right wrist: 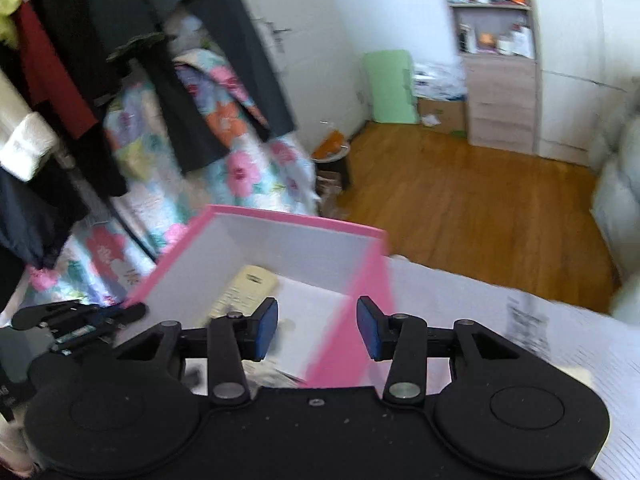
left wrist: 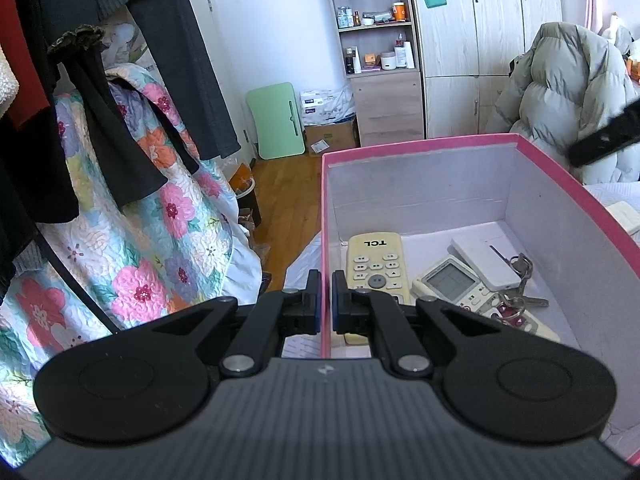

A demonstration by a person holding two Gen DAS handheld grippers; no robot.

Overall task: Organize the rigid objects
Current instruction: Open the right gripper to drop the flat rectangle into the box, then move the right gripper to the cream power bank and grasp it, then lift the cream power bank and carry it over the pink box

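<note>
The left gripper (left wrist: 326, 300) clamps the pink box (left wrist: 420, 148) wall, steadying it on the bed while remotes (left wrist: 376, 266) and keys (left wrist: 520, 280) lie inside; the right gripper (right wrist: 317, 326) hovers, jaws open and empty.

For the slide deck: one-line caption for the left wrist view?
Left claw shut on the wall of the pink box, which holds a TCL remote, a second remote and keys.

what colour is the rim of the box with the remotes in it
Pink, with white inside walls; the box shows best in the left wrist view.
</note>
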